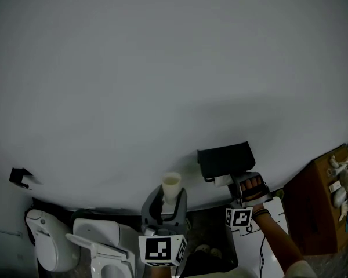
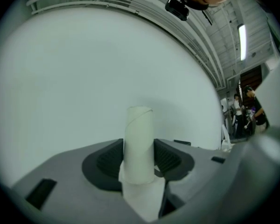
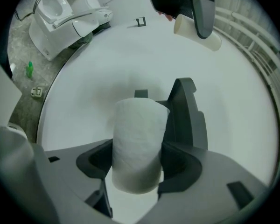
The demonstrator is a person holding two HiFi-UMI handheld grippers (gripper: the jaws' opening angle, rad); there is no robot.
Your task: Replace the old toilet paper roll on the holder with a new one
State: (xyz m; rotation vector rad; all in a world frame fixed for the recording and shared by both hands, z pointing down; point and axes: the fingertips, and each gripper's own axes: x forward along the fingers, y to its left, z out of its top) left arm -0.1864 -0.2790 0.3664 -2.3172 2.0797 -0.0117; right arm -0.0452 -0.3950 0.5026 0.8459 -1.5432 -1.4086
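Note:
My left gripper (image 1: 168, 198) is shut on an empty cardboard tube (image 1: 171, 186), held upright away from the wall; in the left gripper view the tube (image 2: 139, 143) stands pinched between the jaws with a scrap of paper below it. To the right, the black wall holder (image 1: 226, 161) has its cover raised. My right gripper (image 1: 235, 182) sits just under it, shut on a new white roll (image 1: 222, 180). In the right gripper view the roll (image 3: 137, 143) fills the jaws, right in front of the dark holder arm (image 3: 186, 111). The tube (image 3: 198, 31) shows there at the top.
A white toilet (image 1: 98, 248) stands at the lower left, below the plain white wall (image 1: 162, 86). A small black hook (image 1: 20, 177) is on the wall at far left. A brown wooden box (image 1: 319, 207) with white objects stands at the right.

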